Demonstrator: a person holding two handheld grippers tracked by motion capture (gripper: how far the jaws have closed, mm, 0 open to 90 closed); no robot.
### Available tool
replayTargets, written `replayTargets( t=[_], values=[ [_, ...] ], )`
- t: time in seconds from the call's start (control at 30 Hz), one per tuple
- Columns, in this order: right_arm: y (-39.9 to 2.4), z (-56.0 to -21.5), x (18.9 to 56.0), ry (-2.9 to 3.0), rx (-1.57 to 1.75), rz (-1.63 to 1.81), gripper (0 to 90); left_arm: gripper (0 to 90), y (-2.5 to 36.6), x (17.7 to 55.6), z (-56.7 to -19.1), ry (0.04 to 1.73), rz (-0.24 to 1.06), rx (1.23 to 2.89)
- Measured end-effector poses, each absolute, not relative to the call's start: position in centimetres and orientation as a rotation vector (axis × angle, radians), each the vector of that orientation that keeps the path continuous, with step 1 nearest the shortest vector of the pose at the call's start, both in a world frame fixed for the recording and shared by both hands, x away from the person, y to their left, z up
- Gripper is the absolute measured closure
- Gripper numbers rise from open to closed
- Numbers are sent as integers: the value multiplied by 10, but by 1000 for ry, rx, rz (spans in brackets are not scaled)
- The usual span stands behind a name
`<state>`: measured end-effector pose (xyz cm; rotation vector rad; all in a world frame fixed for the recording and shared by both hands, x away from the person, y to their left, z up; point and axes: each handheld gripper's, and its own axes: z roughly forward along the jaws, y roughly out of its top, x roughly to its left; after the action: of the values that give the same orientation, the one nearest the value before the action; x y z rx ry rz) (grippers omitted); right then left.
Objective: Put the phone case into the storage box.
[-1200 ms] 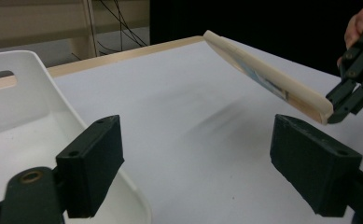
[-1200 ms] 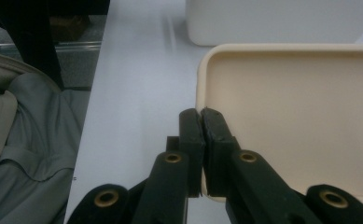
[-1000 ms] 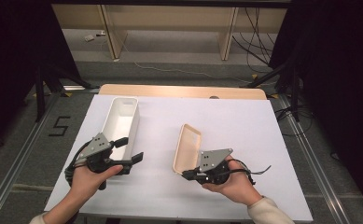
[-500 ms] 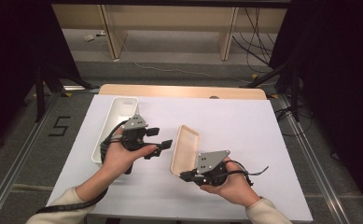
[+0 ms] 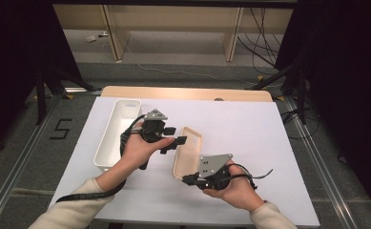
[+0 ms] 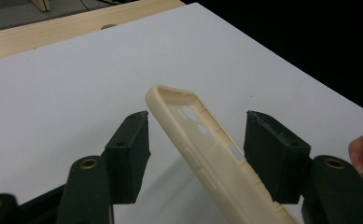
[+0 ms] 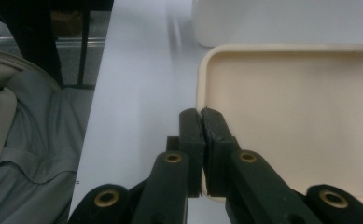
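A cream shallow lid [image 5: 194, 143] stands tilted on its long edge on the white table [image 5: 269, 138]. My right gripper [image 5: 187, 180] is shut on the lid's near rim; in the right gripper view its jaws [image 7: 201, 114] pinch the lid's corner [image 7: 300, 116]. My left gripper [image 5: 176, 136] is at the lid's far end. In the left gripper view the lid's edge [image 6: 216, 158] runs between the two pads [image 6: 131, 140], with a gap on each side. The left gripper [image 6: 195, 126] is open, and its jaws have just been closing around that edge.
A long white bin [image 5: 116, 129] lies at the table's left, just behind the left hand; its wall [image 7: 263, 18] is seen beyond the lid. A wooden strip [image 5: 188, 93] borders the table's far edge. The table's right half is bare.
The left hand has moved right from beside the white bin to the lid's far end, and its jaws have narrowed. The right hand and the lid have stayed put.
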<state>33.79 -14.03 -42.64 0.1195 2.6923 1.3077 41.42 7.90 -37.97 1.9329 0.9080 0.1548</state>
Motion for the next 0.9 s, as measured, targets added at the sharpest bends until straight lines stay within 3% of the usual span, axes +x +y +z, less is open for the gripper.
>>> replayTargets(
  t=[0.43, 0.73, 0.9],
  values=[
    [-135, -425, 336, 2695, 84, 1269, 886, 582, 72, 421, -384, 960, 129, 2006],
    [-132, -422, 335, 2682, 66, 1259, 886, 590, 75, 422, -388, 998, 117, 2012],
    [-129, -423, 336, 2687, 56, 1250, 886, 655, 75, 422, -387, 994, 109, 1981]
  ],
)
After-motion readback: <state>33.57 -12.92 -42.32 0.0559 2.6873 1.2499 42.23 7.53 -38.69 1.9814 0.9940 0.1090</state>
